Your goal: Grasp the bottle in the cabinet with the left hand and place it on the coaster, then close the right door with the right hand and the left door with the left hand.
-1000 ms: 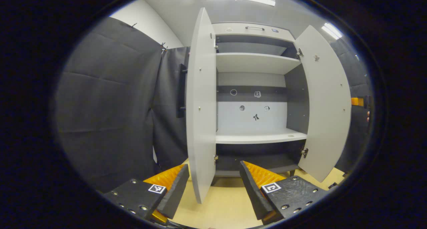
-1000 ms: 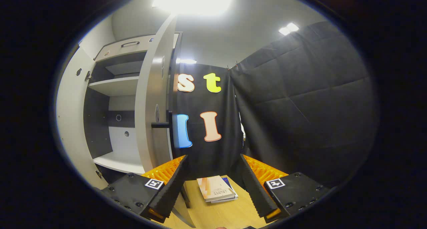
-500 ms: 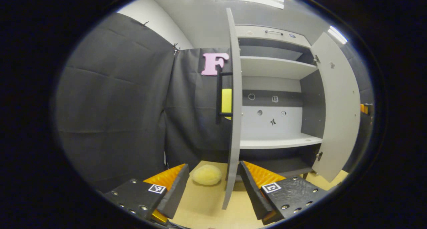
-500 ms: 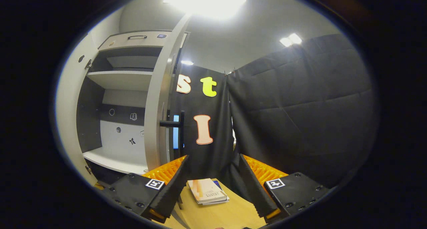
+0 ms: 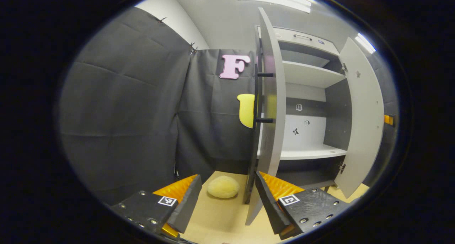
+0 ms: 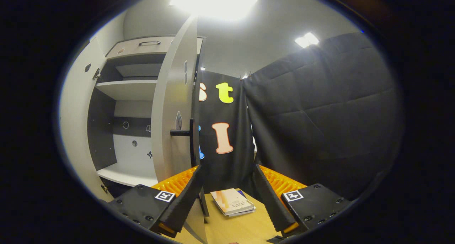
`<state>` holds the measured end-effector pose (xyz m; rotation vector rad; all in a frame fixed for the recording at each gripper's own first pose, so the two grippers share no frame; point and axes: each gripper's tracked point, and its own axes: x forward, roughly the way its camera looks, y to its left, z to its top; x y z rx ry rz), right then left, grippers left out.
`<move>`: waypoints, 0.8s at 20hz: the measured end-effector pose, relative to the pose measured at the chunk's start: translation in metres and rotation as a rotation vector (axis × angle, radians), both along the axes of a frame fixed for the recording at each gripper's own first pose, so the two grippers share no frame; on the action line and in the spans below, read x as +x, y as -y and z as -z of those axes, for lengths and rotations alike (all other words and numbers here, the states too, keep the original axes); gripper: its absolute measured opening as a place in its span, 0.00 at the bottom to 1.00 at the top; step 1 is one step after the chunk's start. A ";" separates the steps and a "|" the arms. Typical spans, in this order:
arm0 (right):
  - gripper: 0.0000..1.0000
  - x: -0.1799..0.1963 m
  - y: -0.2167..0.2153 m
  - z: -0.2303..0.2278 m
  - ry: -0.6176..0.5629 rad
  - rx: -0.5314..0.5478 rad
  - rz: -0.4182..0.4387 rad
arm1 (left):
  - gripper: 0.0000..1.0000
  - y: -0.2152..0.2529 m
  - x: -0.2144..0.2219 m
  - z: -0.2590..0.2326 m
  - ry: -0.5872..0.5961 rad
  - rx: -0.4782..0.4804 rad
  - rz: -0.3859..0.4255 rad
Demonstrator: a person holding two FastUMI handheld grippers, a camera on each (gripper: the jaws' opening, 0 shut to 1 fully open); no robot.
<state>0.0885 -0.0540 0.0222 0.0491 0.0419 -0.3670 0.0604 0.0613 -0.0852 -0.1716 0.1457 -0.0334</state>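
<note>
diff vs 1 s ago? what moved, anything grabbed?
Left gripper has swung to the outer side of the left door: its handle and a yellow sponge-like lump on the floor came into view. Nothing grabbed; both grippers stay open and empty. Right gripper barely shifted beside the right door; both doors remain open, books unmoved.

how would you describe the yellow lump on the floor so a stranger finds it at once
Start at the tall pale grey cabinet with both doors swung open. On the light wooden floor just left of its left door, against the black cloth wall, lies a pale yellow, rounded, fuzzy lump. Nothing else near it is soft or yellow.
</note>
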 end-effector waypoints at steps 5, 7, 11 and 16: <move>0.95 0.003 -0.027 -0.001 0.000 0.004 -0.028 | 0.89 -0.012 0.002 0.007 -0.002 -0.003 0.008; 0.95 0.005 -0.035 -0.003 -0.003 -0.007 -0.030 | 0.88 -0.022 0.001 0.010 -0.009 -0.008 0.003; 0.92 0.010 -0.058 -0.003 -0.004 -0.003 -0.074 | 0.89 -0.038 -0.001 0.016 -0.017 -0.019 -0.012; 0.92 0.026 -0.094 -0.004 -0.001 0.012 -0.152 | 0.89 -0.054 -0.005 0.018 -0.022 -0.009 -0.032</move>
